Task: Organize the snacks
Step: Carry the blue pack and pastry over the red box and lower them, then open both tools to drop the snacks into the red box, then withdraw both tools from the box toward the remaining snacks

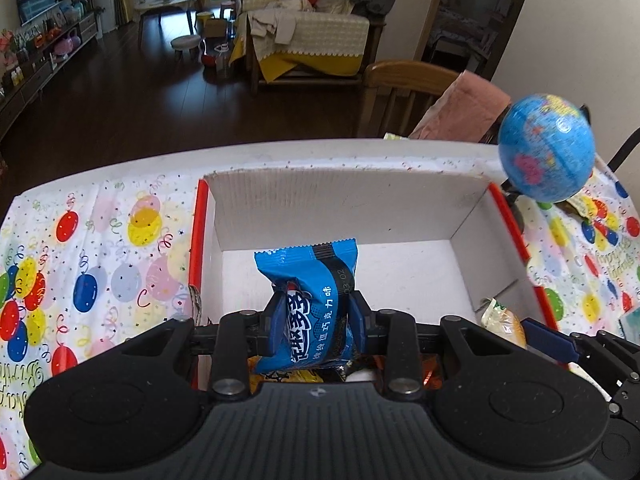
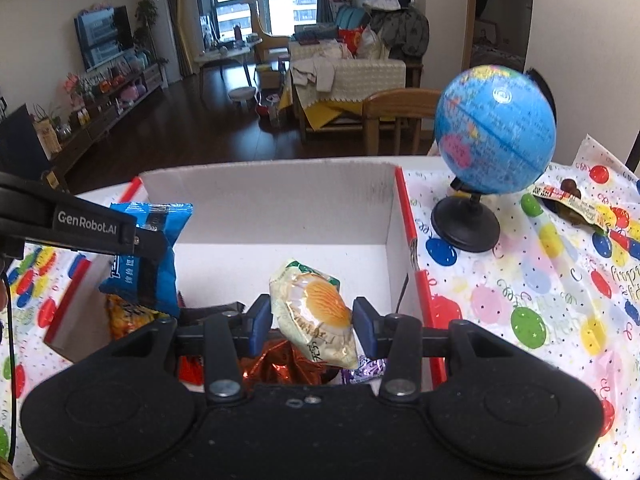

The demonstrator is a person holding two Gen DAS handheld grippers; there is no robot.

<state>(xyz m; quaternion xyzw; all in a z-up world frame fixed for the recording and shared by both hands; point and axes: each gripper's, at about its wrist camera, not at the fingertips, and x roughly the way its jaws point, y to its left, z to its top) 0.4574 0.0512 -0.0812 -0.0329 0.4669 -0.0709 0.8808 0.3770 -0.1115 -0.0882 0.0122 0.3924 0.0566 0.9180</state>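
Observation:
My left gripper (image 1: pixel 316 316) is shut on a blue snack packet (image 1: pixel 310 300) and holds it over the near end of the white cardboard box with red edges (image 1: pixel 340 204). The same packet shows at the left of the right wrist view (image 2: pixel 146 256). My right gripper (image 2: pixel 312 320) is shut on a pale packet with an orange picture (image 2: pixel 316 312), also above the box (image 2: pixel 280 208); that packet shows in the left wrist view (image 1: pixel 504 320). Several other snacks lie in the box's near end, among them an orange-red foil one (image 2: pixel 280 364) and a purple one (image 2: pixel 366 370).
The box sits on a table with a balloon-print cloth (image 2: pixel 520 300). A blue globe on a black stand (image 2: pixel 494 132) stands right of the box. A brown-and-yellow snack packet (image 2: pixel 572 204) lies beyond the globe. A wooden chair (image 2: pixel 394 116) stands behind the table.

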